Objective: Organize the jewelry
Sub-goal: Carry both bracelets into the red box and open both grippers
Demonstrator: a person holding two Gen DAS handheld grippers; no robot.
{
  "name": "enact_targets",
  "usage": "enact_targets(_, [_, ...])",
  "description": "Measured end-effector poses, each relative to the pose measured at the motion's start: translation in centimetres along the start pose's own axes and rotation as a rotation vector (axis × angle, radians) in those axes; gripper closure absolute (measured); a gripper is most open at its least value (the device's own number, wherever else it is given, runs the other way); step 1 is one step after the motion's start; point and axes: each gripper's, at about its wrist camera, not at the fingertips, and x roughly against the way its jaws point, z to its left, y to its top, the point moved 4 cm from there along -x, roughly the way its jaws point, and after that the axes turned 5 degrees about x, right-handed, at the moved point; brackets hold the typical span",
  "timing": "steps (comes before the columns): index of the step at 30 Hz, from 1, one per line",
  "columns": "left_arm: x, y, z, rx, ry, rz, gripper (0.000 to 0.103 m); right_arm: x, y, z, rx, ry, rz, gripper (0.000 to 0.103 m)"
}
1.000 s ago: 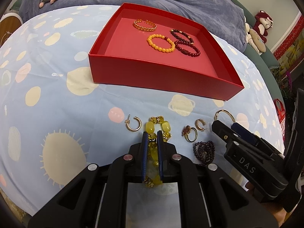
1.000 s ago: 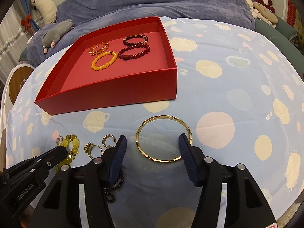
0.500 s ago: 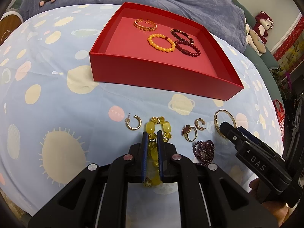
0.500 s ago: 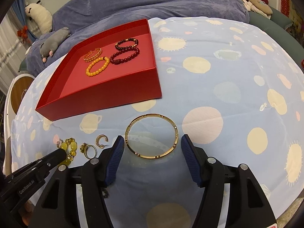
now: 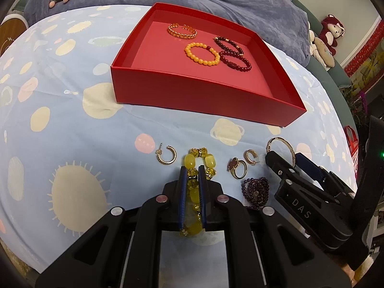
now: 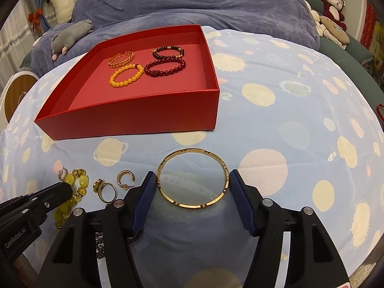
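A red box (image 5: 199, 88) (image 6: 134, 117) holds a gold chain bracelet (image 5: 182, 30), an orange bead bracelet (image 5: 202, 53) and two dark red bead bracelets (image 5: 235, 60). My left gripper (image 5: 192, 171) is shut on a yellow bead bracelet (image 5: 192, 160) lying on the cloth. My right gripper (image 6: 192, 180) is open around a gold bangle (image 6: 192, 178), its pads close to both sides. Loose on the cloth lie two gold hoop earrings (image 5: 166, 156) (image 5: 250, 156), a gold ring (image 5: 236, 168) and a purple bead bracelet (image 5: 256, 189).
A blue cloth with pale spots (image 5: 60, 120) covers the round table. A blue blanket (image 6: 216, 7) and plush toys (image 6: 333, 4) lie behind it. The table edge runs close to both grippers at the front.
My right gripper has come forward so its open fingers now flank the gold bangle. My left gripper has stayed shut on the yellow bracelet.
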Motion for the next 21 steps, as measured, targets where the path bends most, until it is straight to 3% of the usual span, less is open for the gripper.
enact_targets(13, [4.2, 1.3, -2.0, -0.024, -0.087, -0.038, 0.094, 4.9, 1.7, -0.4, -0.024, 0.064, -0.067, 0.043])
enact_targets(21, [8.9, 5.6, -5.5, -0.103, -0.170, -0.106, 0.094, 7.5, 4.8, -0.8, -0.017, 0.102, -0.123, 0.043])
